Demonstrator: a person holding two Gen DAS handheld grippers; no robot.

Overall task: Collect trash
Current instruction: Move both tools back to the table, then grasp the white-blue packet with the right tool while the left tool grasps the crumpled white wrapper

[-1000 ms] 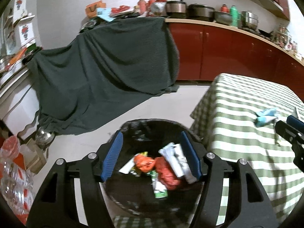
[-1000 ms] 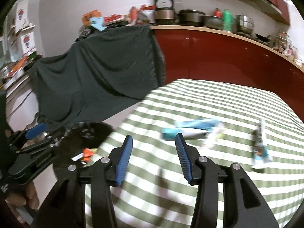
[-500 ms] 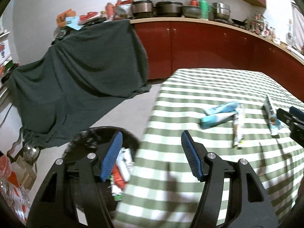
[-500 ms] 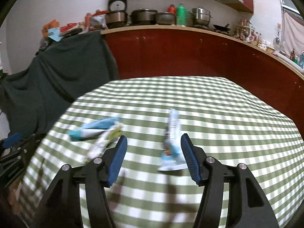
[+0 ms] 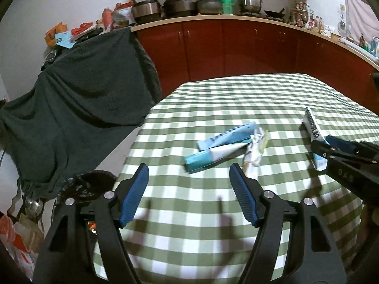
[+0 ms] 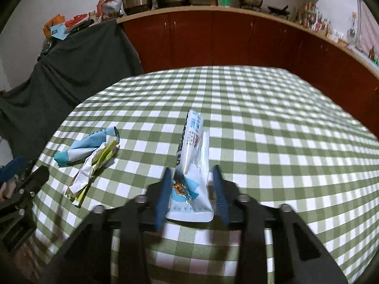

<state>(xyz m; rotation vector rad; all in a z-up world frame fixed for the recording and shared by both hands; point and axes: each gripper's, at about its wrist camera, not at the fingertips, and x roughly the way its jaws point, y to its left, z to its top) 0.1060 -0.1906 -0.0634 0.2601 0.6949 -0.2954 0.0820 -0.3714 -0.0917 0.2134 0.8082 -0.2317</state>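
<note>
Left wrist view: left gripper over the near left part of the table with green checked cloth, jaws wide apart and opening, nothing between the blue pads. Ahead of the fingers, near the middle of the table, two blue wrappers lying side by side, touching a crumpled white and yellow wrapper at their right ends. Toward the right edge of the table, a white and blue packet, with the right gripper coming in from the right side onto its near end. Beside the left edge of the table, low on the floor, the black trash bin, partly hidden behind the left finger. Behind the bin a dark green cloth draped over furniture, and red cabinets with pots on the counter along the wall

Right wrist view: right gripper low over the near edge of the table, jaws closing, the white and blue packet standing between the two pads. Left pad against the packet side; at the right pad cannot tell if it touches, the picture being blurred there. Packet far end lifted and pointing away toward the table centre. Toward the left edge, the blue wrappers and the crumpled white and yellow wrapper in one small heap. At the left border of the picture, part of the left gripper, its jaws not readable from here
</note>
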